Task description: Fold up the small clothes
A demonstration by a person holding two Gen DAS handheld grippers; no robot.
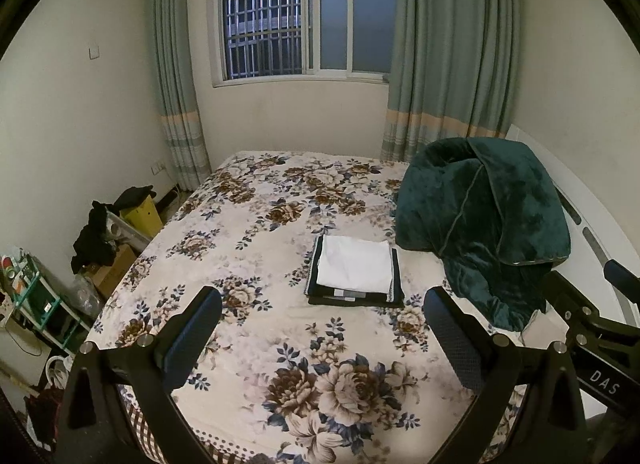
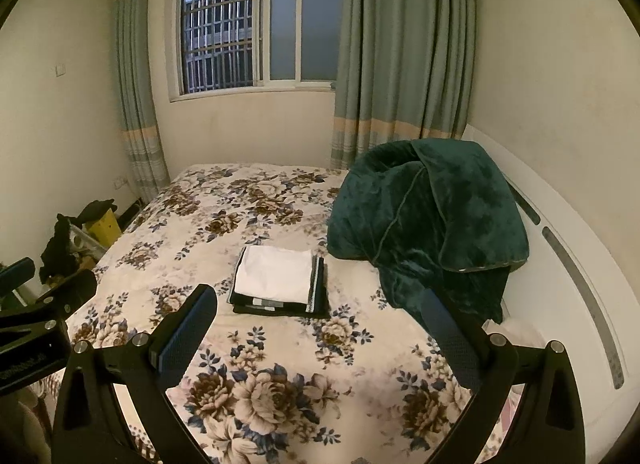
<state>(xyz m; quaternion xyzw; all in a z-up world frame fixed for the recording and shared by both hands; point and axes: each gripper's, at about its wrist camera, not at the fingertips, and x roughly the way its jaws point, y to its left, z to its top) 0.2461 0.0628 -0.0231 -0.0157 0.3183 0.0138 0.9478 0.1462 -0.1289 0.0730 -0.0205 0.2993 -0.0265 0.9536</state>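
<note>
Floral bedspread (image 1: 248, 223) carries the folded clothes stack (image 1: 356, 274), white piece on top, near its middle. Right of it slumps a green blanket (image 1: 484, 215). Left gripper (image 1: 322, 316) and right gripper (image 2: 320, 314) hover nearer, both spread wide, empty.

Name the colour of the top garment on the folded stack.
White top garment, clearest in the left wrist view.

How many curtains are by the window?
2. The left curtain hangs on the window's left side, and the right curtain hangs on its right, its bottom partly hidden behind the green blanket.
</note>
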